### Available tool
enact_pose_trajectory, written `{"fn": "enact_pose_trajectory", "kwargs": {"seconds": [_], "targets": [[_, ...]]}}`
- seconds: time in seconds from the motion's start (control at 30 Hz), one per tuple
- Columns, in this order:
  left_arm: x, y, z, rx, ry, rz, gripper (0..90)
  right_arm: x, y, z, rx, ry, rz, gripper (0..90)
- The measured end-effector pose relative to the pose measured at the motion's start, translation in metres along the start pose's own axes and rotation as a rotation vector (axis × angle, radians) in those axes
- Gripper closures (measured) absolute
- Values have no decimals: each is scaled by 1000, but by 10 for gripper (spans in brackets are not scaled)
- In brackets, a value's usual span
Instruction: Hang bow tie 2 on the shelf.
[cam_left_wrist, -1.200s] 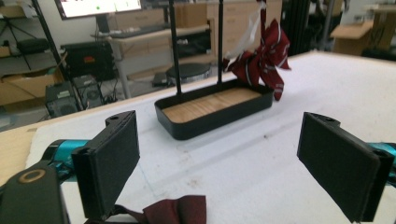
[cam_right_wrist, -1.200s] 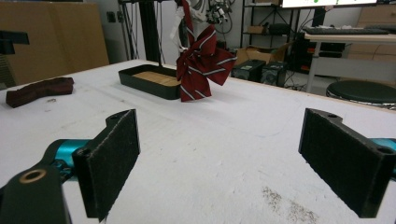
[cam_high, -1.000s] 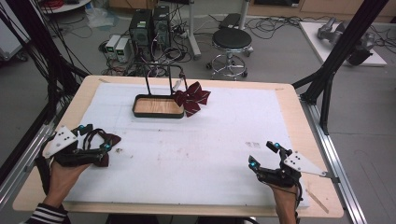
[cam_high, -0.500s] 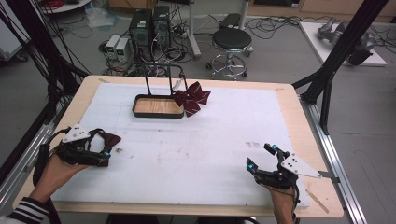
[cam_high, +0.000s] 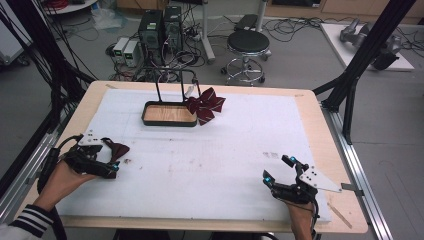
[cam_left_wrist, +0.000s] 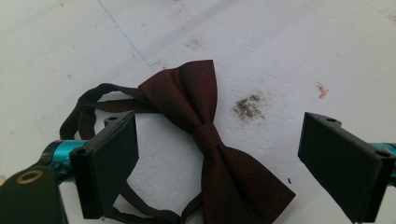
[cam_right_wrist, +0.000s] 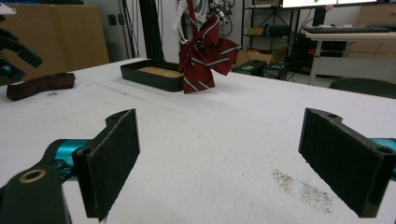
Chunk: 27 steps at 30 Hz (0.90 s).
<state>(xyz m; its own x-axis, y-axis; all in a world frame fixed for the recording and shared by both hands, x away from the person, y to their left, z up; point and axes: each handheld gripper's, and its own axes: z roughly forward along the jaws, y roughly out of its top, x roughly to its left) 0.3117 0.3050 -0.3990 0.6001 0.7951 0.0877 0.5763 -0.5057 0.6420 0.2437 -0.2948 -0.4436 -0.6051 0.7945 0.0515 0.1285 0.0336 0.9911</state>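
Note:
A dark maroon bow tie (cam_left_wrist: 210, 140) with a thin neck strap lies flat on the white table cover, at the left in the high view (cam_high: 119, 149). My left gripper (cam_left_wrist: 222, 126) is open right over it, one jaw on each side and neither touching; the high view shows this gripper (cam_high: 111, 161) at the tie's near side. At the front right my right gripper (cam_high: 278, 169) stands open over the bare cover, nothing between its jaws (cam_right_wrist: 219, 135). A red striped bow tie (cam_high: 206, 105) hangs from a black stand at the back.
A shallow dark tray (cam_high: 148, 119) with a wooden floor sits under the black stand at the back centre, the striped bow tie (cam_right_wrist: 205, 51) against its right end. The plain tie (cam_right_wrist: 39, 85) shows far left in the right gripper view. A stool and computers stand beyond the table.
My left gripper has shifted a little to the right and turned over the dark bow tie. The right gripper has drifted slightly toward the front edge. Both ties lie unmoved.

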Motion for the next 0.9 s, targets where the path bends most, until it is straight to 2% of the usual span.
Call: {"fn": "enact_pose_trajectory", "kwargs": {"seconds": [0.1, 0.23, 0.47, 0.9], "targets": [[1, 3, 2, 31, -4, -7, 129, 1, -2, 1, 3, 3, -1, 116], [2, 6, 7, 72, -32, -19, 135, 1, -5, 3, 9, 2, 2, 116], [4, 7, 13, 116, -50, -42, 147, 0, -7, 3, 4, 0, 10, 116], [9, 9, 20, 166, -75, -73, 240, 0, -7, 3, -3, -6, 13, 116]]}}
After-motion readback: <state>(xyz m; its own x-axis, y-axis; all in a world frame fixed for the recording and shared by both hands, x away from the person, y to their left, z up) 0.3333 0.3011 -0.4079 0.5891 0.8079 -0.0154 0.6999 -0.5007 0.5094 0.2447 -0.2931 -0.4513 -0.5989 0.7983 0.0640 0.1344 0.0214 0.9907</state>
